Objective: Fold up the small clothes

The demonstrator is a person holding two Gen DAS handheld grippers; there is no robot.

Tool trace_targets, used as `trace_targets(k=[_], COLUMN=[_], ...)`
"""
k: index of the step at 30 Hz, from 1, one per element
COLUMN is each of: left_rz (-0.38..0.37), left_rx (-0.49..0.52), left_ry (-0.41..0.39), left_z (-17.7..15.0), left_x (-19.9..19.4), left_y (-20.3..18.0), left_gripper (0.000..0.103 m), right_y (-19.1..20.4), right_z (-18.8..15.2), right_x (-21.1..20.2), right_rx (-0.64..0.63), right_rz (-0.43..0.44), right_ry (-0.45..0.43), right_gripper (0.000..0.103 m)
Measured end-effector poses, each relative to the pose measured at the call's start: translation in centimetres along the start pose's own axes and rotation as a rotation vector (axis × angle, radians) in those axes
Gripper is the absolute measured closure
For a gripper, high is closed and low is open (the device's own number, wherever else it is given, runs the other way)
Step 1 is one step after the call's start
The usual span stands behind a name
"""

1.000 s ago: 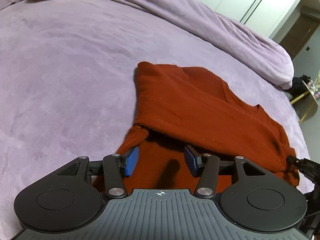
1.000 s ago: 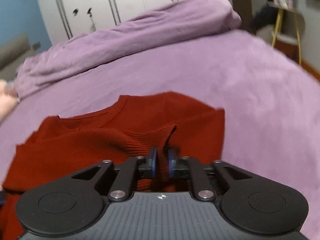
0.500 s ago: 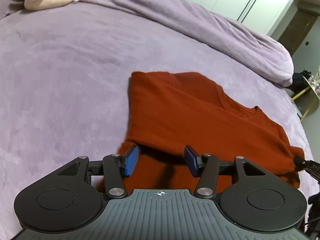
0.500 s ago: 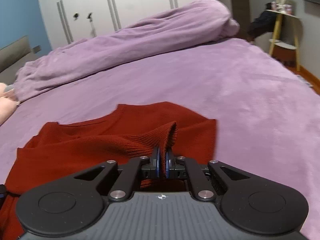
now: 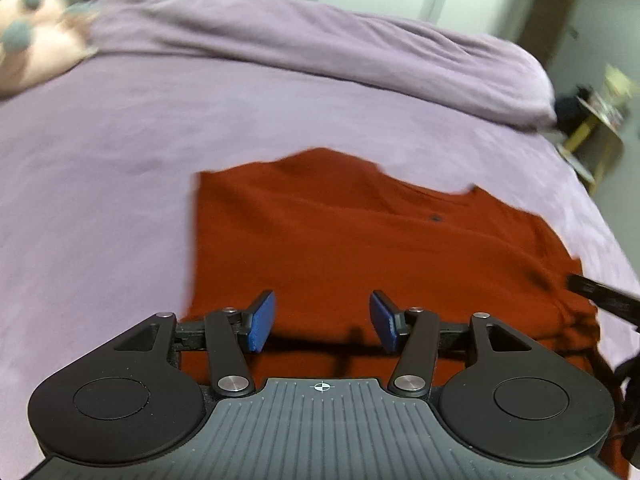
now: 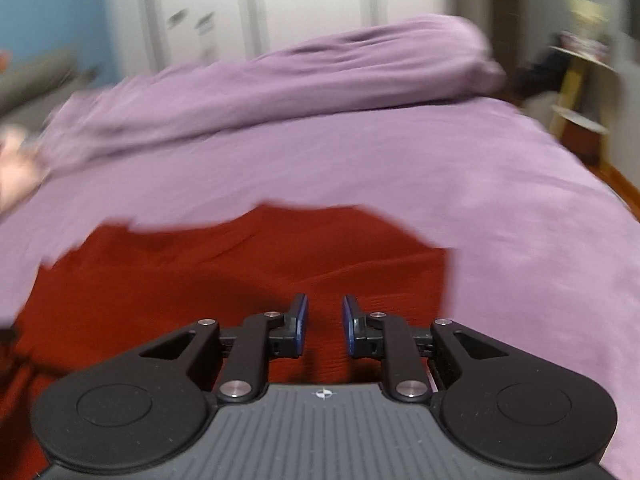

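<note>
**Both grippers free above a folded red sweater**

The rust-red knit sweater (image 5: 360, 248) lies flat on the purple bedspread (image 5: 100, 168), directly ahead of and beneath both sets of fingers. From how it lies, it looks folded over on itself: beyond the left fingers its edge runs straight and square, and a neckline notch with a small dark button shows toward the far right. That neat rectangle suggests a fold has been laid and the cloth set down to rest.

The left gripper (image 5: 322, 326) hovers over the near hem with its blue pads (image 5: 262, 324) spread wide, nothing between them; only red fabric shows through the gap. The right gripper (image 6: 323, 326) has its pads parted by a narrower gap, also holding nothing, with the sweater (image 6: 240, 264) spreading ahead and to the left of its fingers. Its tip appears as a dark bar at the right edge of the left view, over the sweater's right side.

Empty, parted jaws on each side fit a pause between folds, likely before taking a new edge. Both views are smeared, so fine creases cannot be read.

A rolled purple duvet (image 6: 280, 88) lies well beyond the fingers, and a blurred pink plush toy (image 5: 32, 52) sits far to the left.
</note>
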State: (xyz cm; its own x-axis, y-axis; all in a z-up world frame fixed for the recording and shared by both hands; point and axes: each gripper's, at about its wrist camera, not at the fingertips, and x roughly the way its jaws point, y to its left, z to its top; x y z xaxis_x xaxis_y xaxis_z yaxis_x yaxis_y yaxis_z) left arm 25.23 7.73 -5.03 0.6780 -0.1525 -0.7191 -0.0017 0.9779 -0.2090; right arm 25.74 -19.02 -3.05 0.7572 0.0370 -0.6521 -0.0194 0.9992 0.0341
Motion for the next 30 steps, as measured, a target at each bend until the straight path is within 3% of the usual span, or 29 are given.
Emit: trace_targets(k=[4,8,13,19,23,28,30], left_rz=[0.06,0.083,0.108,0.056,0.062,0.066,0.075], left_rx=[0.059,0.102,0.125,0.103,0.09,0.065,0.062], left_ry=[0.053,0.041,0.033,0.019,0.033,0.05,0.056], left_z=[-0.6,-0.5,-0.4,-1.7,-1.5,-1.3,-1.3], left_x=[3.0,3.9,4.2,2.6,2.5,2.7,2.7], left_y=[-2.1,-2.8,-3.5,-2.3,-2.4,-2.3,-2.5], left_gripper=[0.044,0.039,0.034,0.033,0.033,0.032,0.032], right_y=[2.8,1.3,1.3,-2.6,-5.0,-6.5,-6.5], right_z=[-1.3,-1.3,-0.5,-2.8,-4.3,-4.7,-4.6], right_x=[3.5,6.3,6.3,-0.4,-1.3,0.3,1.2], right_rx=[-0.137,-0.191,-0.194,0.196,0.47,0.69,0.711], right_rz=[-0.024,-0.13,-0.121,0.129,0.245,0.29,0.272], right_ry=[0.079,0.025,0.037,0.076,0.116,0.134,0.149], right_gripper=[0.087,0.09,0.091,0.081,0.074,0.075,0.084])
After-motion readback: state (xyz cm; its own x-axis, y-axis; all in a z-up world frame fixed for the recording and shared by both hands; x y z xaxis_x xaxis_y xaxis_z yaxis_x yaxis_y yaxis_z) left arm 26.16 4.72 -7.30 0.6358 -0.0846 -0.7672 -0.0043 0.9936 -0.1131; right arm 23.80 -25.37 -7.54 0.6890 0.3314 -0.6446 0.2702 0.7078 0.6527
